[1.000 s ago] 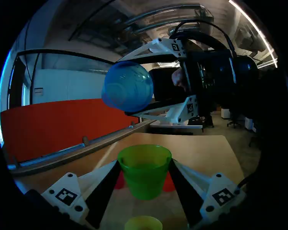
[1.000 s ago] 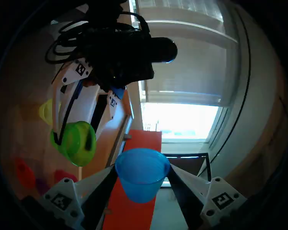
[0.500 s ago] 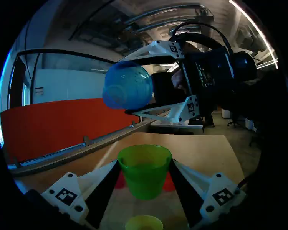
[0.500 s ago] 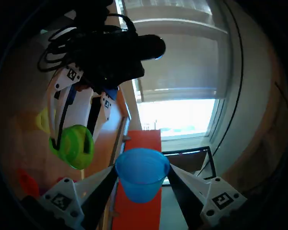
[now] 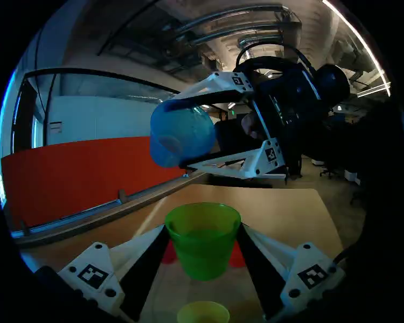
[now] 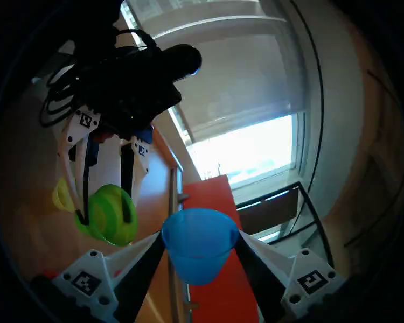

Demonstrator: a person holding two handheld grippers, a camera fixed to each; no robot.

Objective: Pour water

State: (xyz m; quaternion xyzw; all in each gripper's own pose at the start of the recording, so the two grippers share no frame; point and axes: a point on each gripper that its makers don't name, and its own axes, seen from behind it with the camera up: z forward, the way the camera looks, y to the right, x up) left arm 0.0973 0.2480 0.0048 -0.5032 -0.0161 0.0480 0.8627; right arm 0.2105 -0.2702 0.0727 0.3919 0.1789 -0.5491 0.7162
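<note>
In the left gripper view, the left gripper (image 5: 202, 253) is clamped on a green cup (image 5: 203, 245), with one finger pressed against each side. The cup stands upright, held over a wooden table (image 5: 288, 215). A faint level line shows inside its far wall; whether that is water I cannot tell. On the table, a yellow cup (image 5: 203, 312) sits near, just below the green one. Two red shapes peek out behind the green cup's sides, too hidden to name.

Farther off and higher, the right gripper (image 5: 175, 134) is closed on a blue cup (image 5: 180, 134), one finger above it and one below. A hand (image 5: 250, 121) holds this gripper from the right. The blue cup is tilted, its base turned toward the camera and down to the left. It hangs above the green cup and apart from it. An orange-red partition (image 5: 83, 177) runs along the far left edge of the table.

In the right gripper view, the right gripper (image 6: 200, 247) grips the blue cup (image 6: 200, 245) between both fingers, mouth toward the camera. Whether it holds water I cannot tell. To the left and farther off is the left gripper (image 6: 108, 215) with the green cup (image 6: 111, 215) between its fingers. The yellow cup (image 6: 62, 195) lies just to its left. A bright window (image 6: 245, 153) is on the far right.
</note>
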